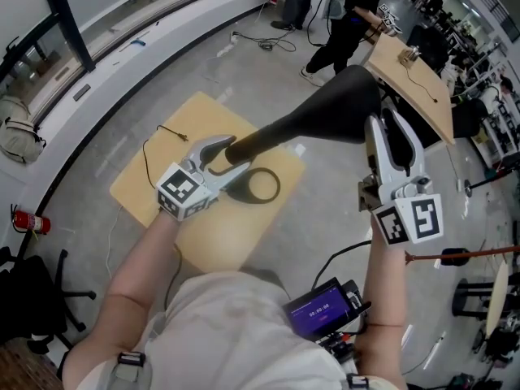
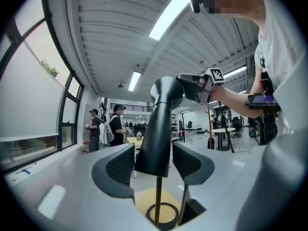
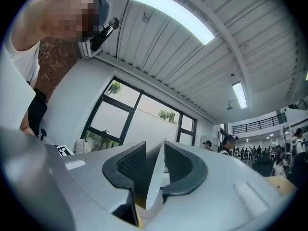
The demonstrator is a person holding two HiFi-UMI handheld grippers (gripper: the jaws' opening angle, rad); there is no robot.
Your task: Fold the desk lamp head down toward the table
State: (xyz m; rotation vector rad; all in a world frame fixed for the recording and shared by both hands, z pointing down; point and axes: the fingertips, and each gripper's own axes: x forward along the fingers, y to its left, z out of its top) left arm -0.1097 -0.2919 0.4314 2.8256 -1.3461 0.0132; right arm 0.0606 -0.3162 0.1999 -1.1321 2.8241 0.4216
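Note:
A black desk lamp stands on a small wooden table (image 1: 162,187), its ring base (image 1: 262,185) flat on the top. Its arm (image 1: 268,135) slants up to the wide lamp head (image 1: 345,104). My left gripper (image 1: 236,154) is open around the lower arm. In the left gripper view the arm (image 2: 156,138) stands between the pads of the left gripper (image 2: 153,160) with a gap on each side. My right gripper (image 1: 383,124) straddles the head's rim. The right gripper view shows the thin rim (image 3: 155,177) between the open jaws of the right gripper (image 3: 155,160).
A thin cable (image 1: 150,149) lies on the table's left part. A second wooden table (image 1: 414,80) stands at the upper right, with people (image 1: 341,15) beyond it. A fire extinguisher (image 1: 28,222) stands on the floor at the left. A small screen (image 1: 321,307) hangs at the person's waist.

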